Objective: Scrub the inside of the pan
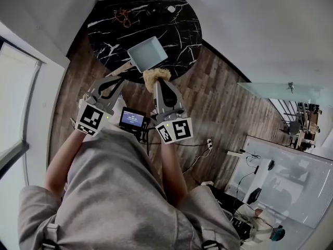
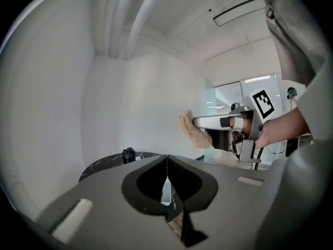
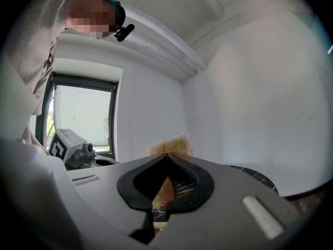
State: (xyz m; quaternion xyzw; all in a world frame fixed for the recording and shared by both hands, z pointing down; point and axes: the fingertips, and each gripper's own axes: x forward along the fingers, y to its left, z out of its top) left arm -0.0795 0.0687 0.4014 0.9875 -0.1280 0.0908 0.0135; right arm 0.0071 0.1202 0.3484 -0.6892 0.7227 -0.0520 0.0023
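A square grey pan [image 1: 147, 53] rests near the front edge of the round black marble table [image 1: 177, 30], its pale handle [image 1: 124, 67] pointing toward me. My left gripper [image 1: 117, 77] is shut at the end of that handle; in the left gripper view its jaws [image 2: 166, 158] meet in a thin line, with a pale strip showing in the gap below. My right gripper [image 1: 157, 83] is shut on a tan scrub sponge [image 1: 156, 75] just in front of the pan's near rim. The sponge [image 3: 169, 145] sticks up past the right jaw tips [image 3: 167, 155]. The left gripper view shows the sponge [image 2: 193, 132] hanging in the air.
An orange-red tangle [image 1: 123, 17] and a small white object [image 1: 171, 9] lie at the table's far side. A small screen device [image 1: 132, 119] hangs at my waist. Cables [image 1: 197, 146] run over the wooden floor [image 1: 218, 103]. A window [image 1: 15, 103] stands at left, a glass desk [image 1: 276, 90] at right.
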